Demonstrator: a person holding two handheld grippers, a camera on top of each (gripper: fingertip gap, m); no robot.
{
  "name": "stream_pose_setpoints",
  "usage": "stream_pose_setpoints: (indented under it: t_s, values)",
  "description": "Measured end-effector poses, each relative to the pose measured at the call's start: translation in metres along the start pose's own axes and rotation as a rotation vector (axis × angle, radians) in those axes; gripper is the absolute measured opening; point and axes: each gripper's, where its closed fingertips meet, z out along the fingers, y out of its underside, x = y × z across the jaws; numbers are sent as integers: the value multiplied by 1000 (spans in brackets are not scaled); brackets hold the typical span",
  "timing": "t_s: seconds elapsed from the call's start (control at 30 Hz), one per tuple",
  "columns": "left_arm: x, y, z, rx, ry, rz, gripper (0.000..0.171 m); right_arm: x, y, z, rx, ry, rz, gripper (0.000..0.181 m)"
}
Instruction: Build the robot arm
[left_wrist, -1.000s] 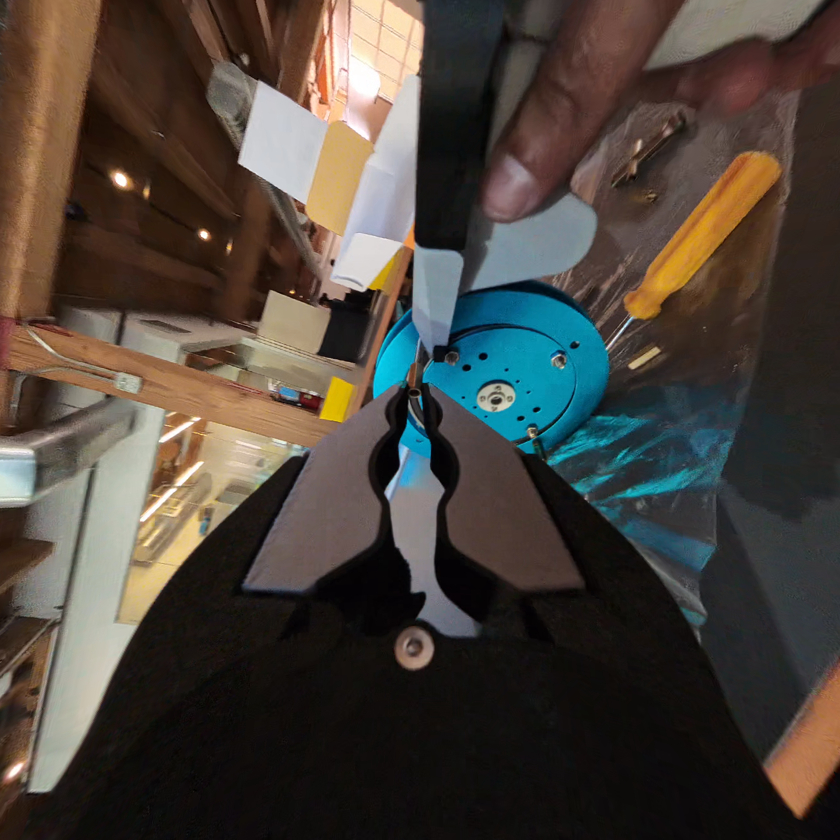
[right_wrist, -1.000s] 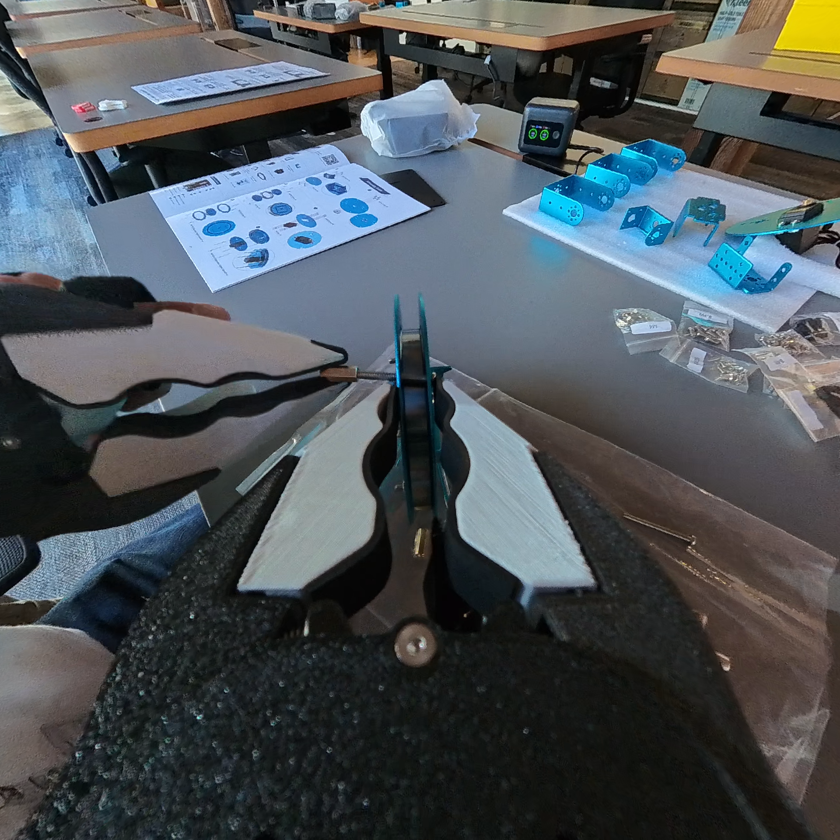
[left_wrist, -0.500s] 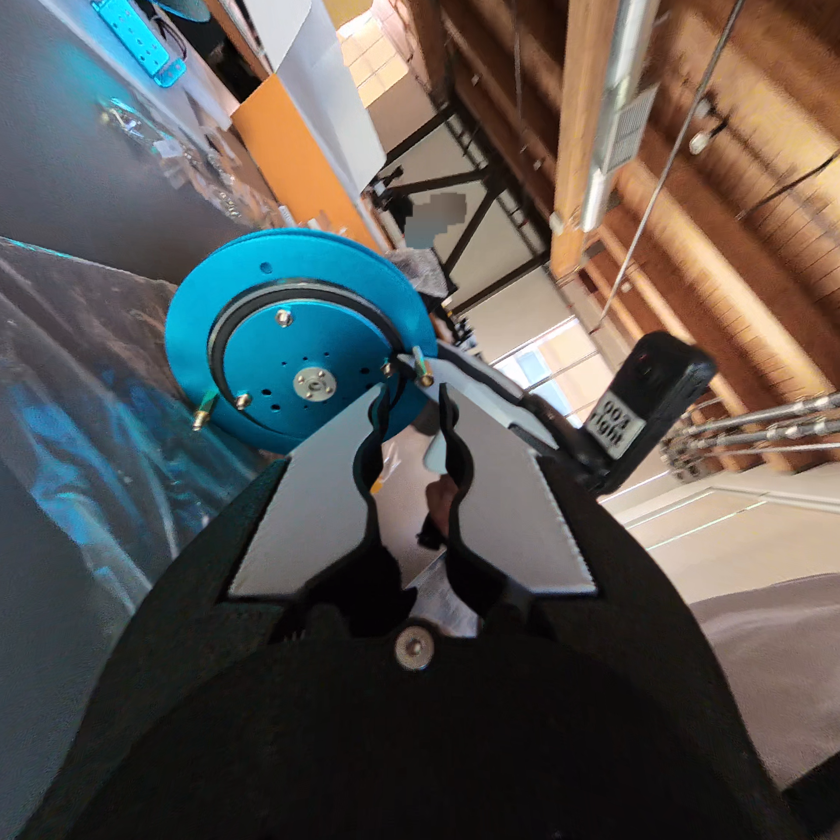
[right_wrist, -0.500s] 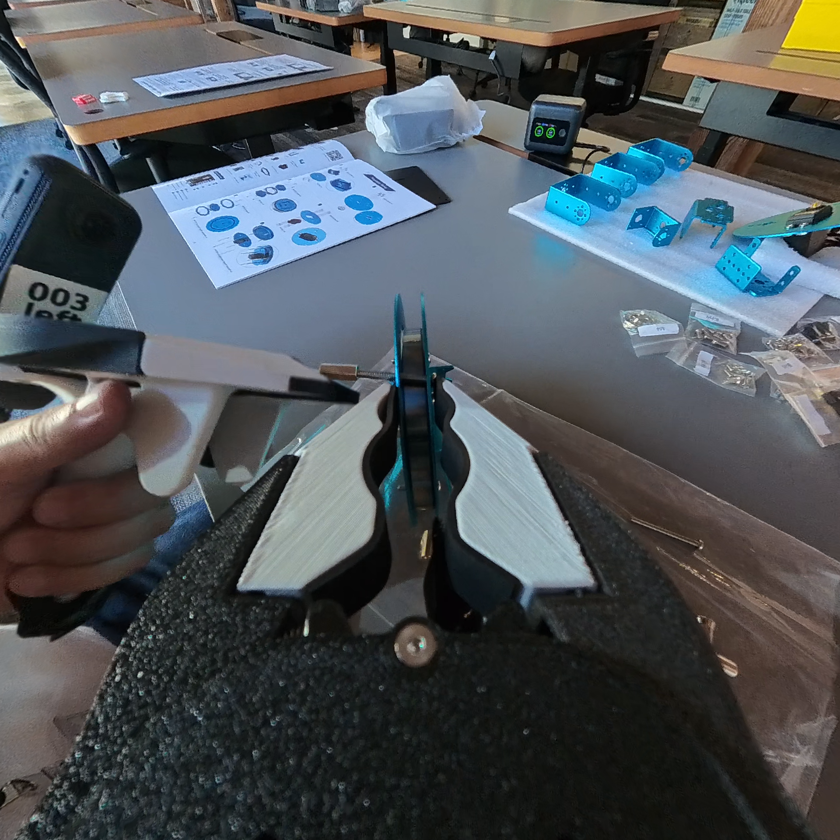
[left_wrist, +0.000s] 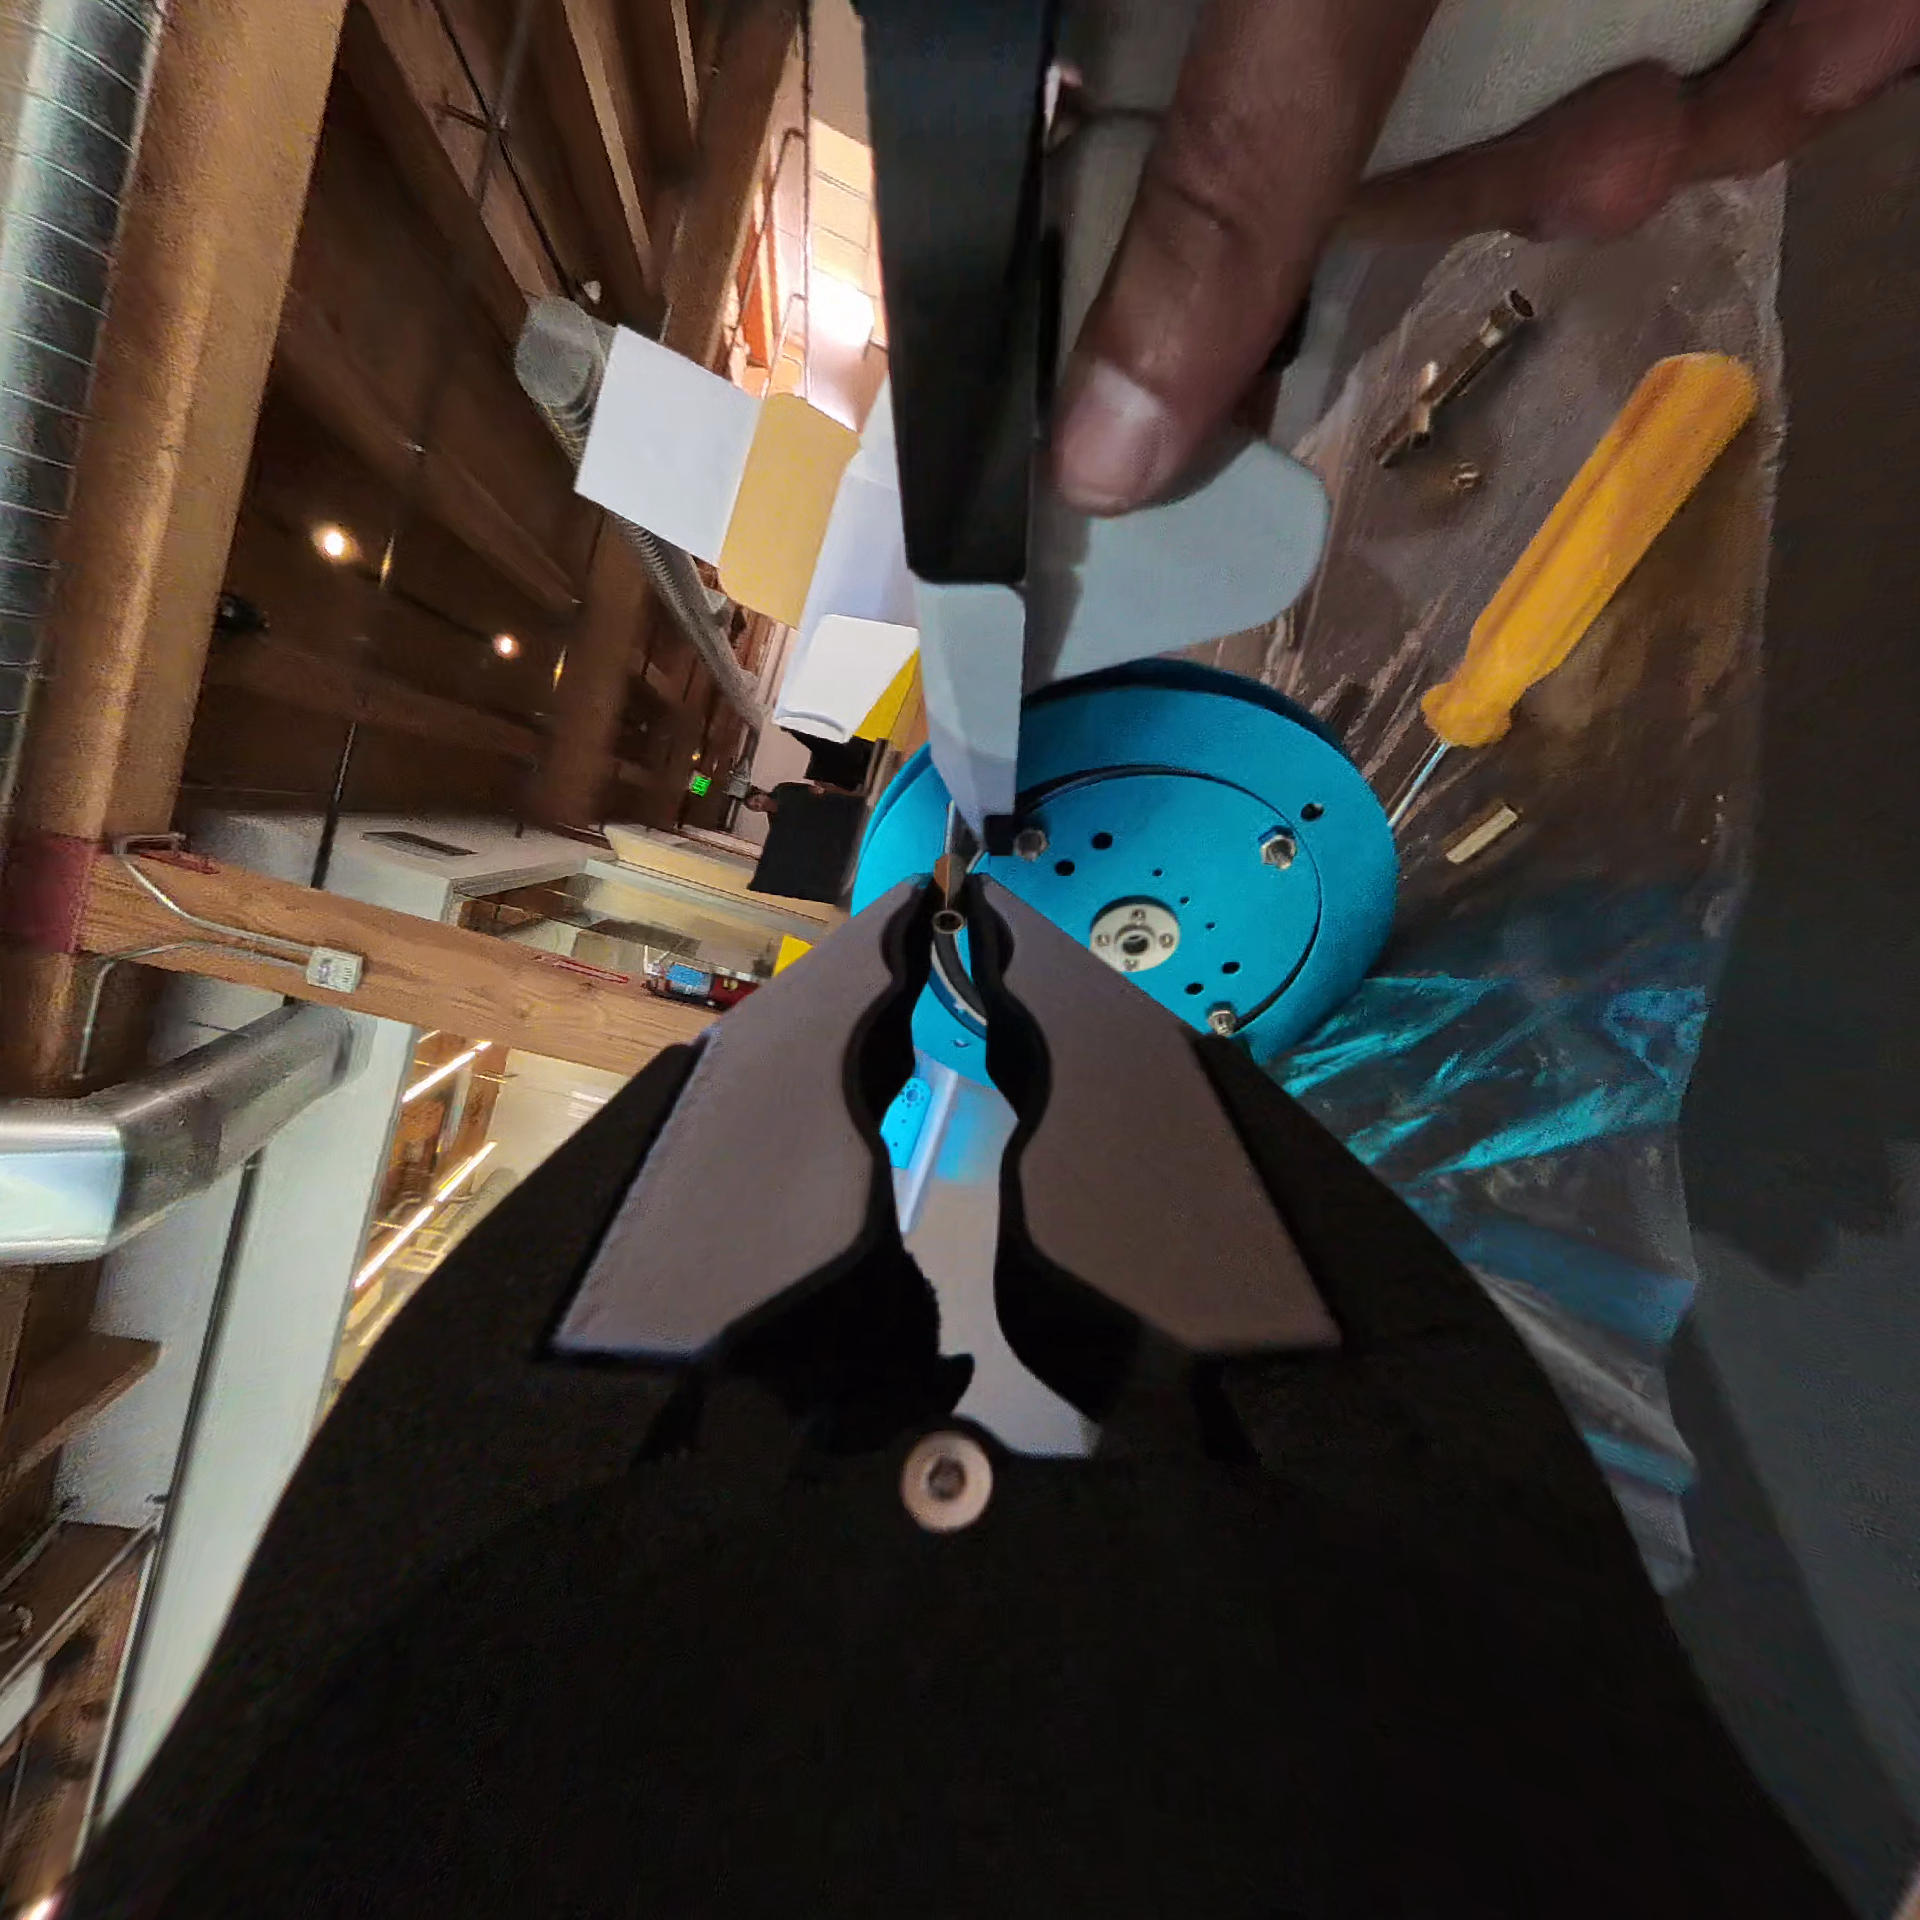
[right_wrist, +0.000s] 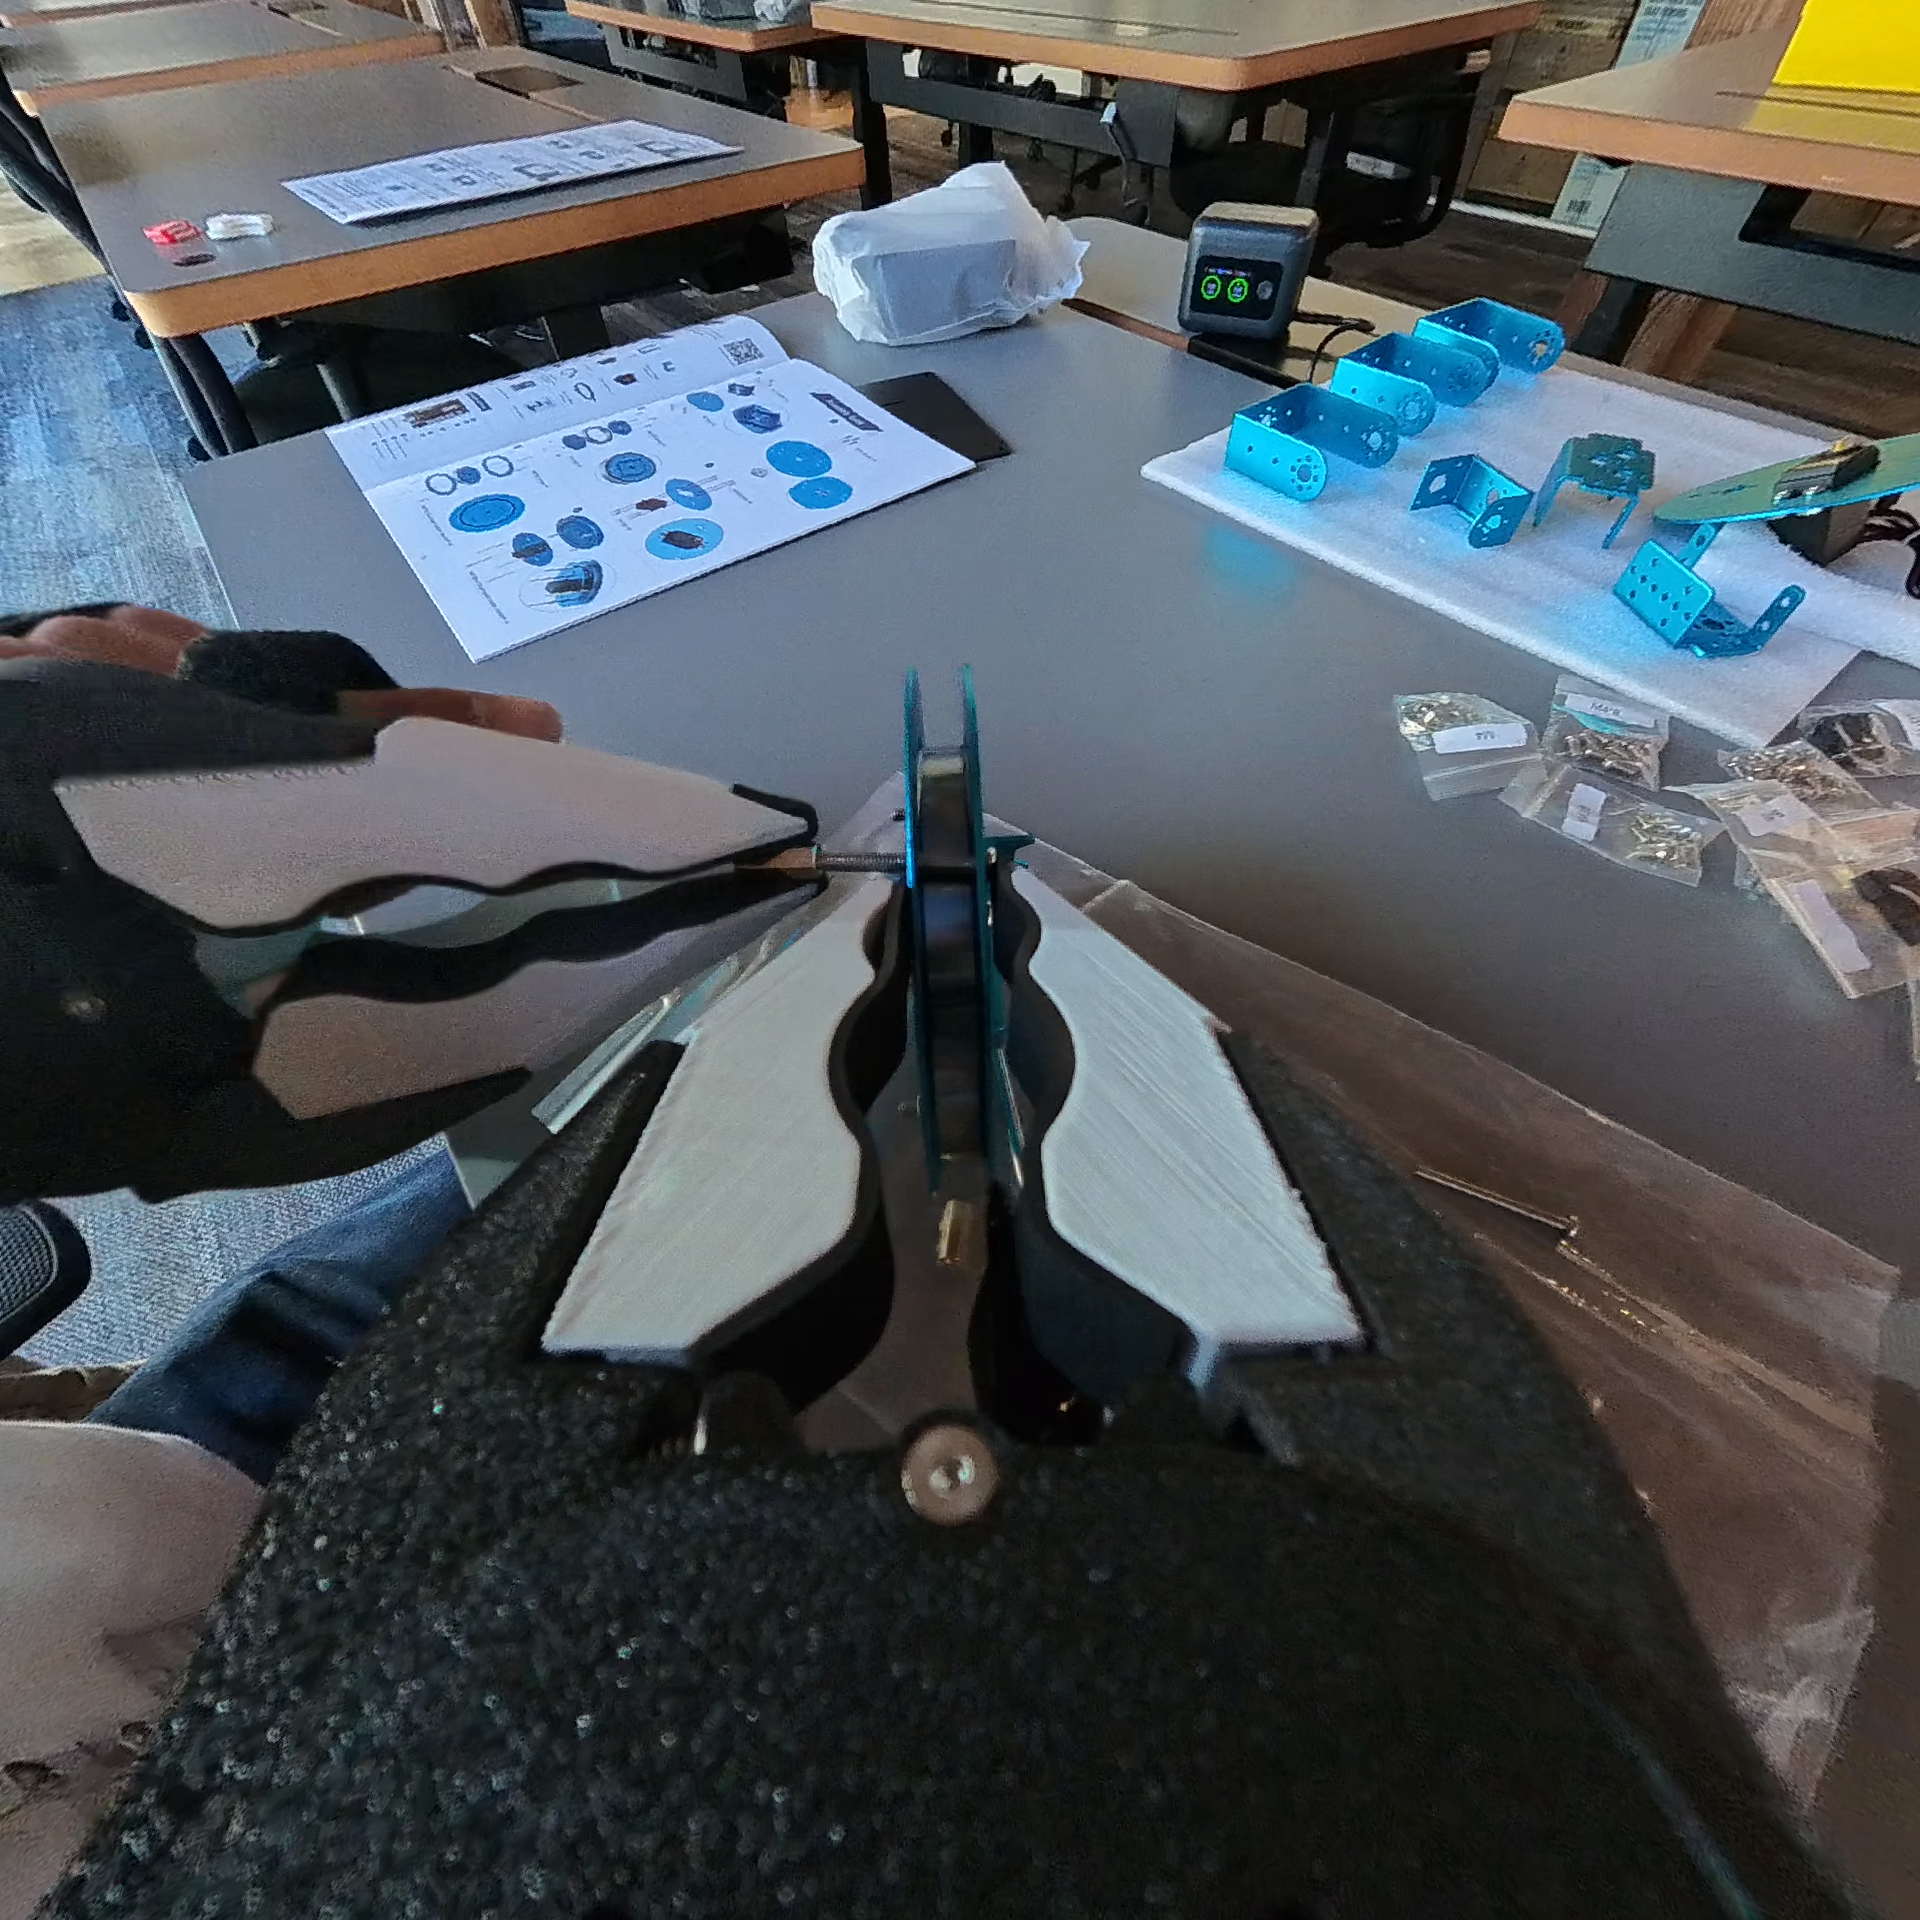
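My right gripper (right_wrist: 951, 883) is shut on a blue double-disc wheel (right_wrist: 940, 790) and holds it upright, edge-on, above the table. A thin threaded screw (right_wrist: 862, 858) sticks out of the wheel's left face. My left gripper (right_wrist: 810, 860) comes in from the left, shut on a small brass standoff (right_wrist: 792, 860) at the screw's end. In the left wrist view the left gripper (left_wrist: 948, 896) pinches the standoff (left_wrist: 948, 873) against the wheel's (left_wrist: 1174, 883) rim. The right gripper's fingers (left_wrist: 971, 707) reach down from above with a hand behind them.
An orange-handled screwdriver (left_wrist: 1590, 551) and loose brass standoffs (left_wrist: 1455, 374) lie on a clear plastic sheet (right_wrist: 1507, 1164). On the grey table are an open booklet (right_wrist: 644, 478), a white foam sheet (right_wrist: 1351, 520) with blue brackets (right_wrist: 1309, 436), small hardware bags (right_wrist: 1610, 769), a black device (right_wrist: 1242, 275) and a white wrapped bundle (right_wrist: 935, 270). The tips of both grippers are at nearly the same place.
The left gripper rolled far around at the standoff half a second ago and is now back at its earlier roll, still shut on it. The right gripper and wheel stayed nearly still.
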Motion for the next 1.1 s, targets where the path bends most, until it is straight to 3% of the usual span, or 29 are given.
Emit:
stream_pose_setpoints:
  t_s: [0.07,0.13,0.27,0.33,0.37,0.43,0.53,0.6,0.7,0.8,0.93,0.97,1.03,1.1]
  values:
    - [-1,0,-1,-1,-1,-116,6,0,0,0,-2,-12,4,14]
    - [-5,-3,-8,26,20,-407,11,0,0,1,4,-12,9,14]
    - [-11,-5,-21,104,216,-1424,25,0,0,1,4,-14,14,14]
    - [-13,0,-19,142,312,-1829,25,-1,0,1,3,-13,8,14]
    - [-13,1,-18,160,356,-1943,25,-2,0,1,3,-14,6,14]
    - [-11,2,-13,150,389,-2011,25,-3,0,1,5,-13,5,14]
    - [-8,-2,-10,145,416,-1984,24,-4,0,1,3,-13,5,15]
    - [-7,-2,-8,126,417,-1956,6,-4,0,1,3,-13,2,14]
    - [-6,-5,-6,104,431,-1811,5,-3,0,0,0,-13,10,14]
    - [-3,-6,-6,54,356,-1373,5,-2,1,0,2,-8,13,14]
    - [2,-5,-4,-27,110,-401,4,-1,1,0,-2,-4,13,14]
    - [3,-4,-3,-37,60,-222,5,0,1,-1,-3,2,11,14]
    - [4,-4,0,-32,9,-79,5,3,2,-2,-3,7,13,14]
    - [3,-5,1,-19,1,-125,6,4,2,-2,-4,5,19,14]
